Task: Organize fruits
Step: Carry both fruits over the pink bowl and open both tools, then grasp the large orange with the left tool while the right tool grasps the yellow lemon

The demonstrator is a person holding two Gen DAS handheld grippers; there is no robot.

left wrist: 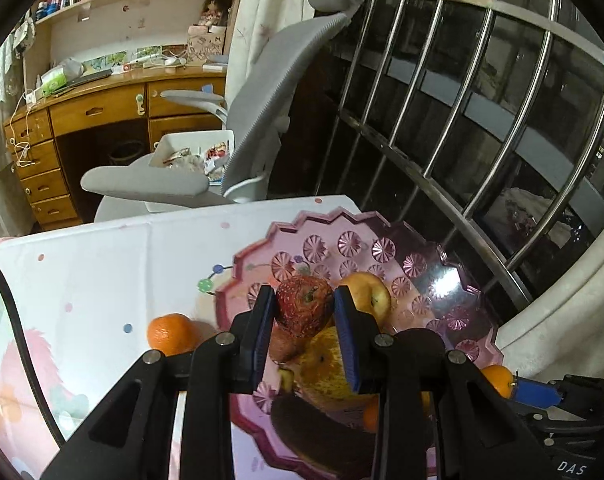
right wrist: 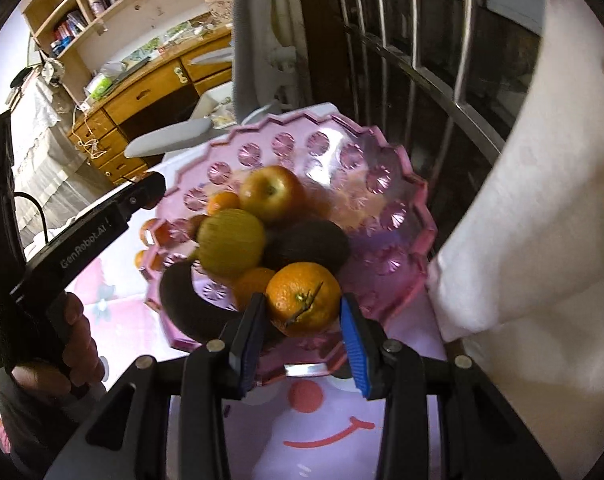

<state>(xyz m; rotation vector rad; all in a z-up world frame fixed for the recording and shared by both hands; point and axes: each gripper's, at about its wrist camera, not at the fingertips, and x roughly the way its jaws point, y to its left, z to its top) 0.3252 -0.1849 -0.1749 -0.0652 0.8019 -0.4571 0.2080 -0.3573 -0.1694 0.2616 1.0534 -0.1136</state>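
A pink plastic fruit bowl [left wrist: 441, 276] [right wrist: 385, 184] stands on the patterned tablecloth. My left gripper [left wrist: 305, 320] is shut on a red strawberry-like fruit [left wrist: 303, 306], held over the bowl. Under it lie a yellow-red apple [left wrist: 371, 294], a yellow pear [left wrist: 325, 368] and a dark avocado [left wrist: 321, 428]. My right gripper [right wrist: 303, 322] holds an orange [right wrist: 303, 298] between its pads at the bowl's near rim. The right wrist view also shows the apple [right wrist: 270, 192], the pear [right wrist: 232, 246], the avocado [right wrist: 305, 246] and small oranges [right wrist: 222, 202]. The strawberry is hidden there.
A loose orange [left wrist: 169, 334] lies on the cloth [left wrist: 102, 280] left of the bowl. A grey office chair [left wrist: 238, 128] stands beyond the table's far edge. Metal window bars [left wrist: 481, 100] and a white curtain [right wrist: 521, 220] are on the right.
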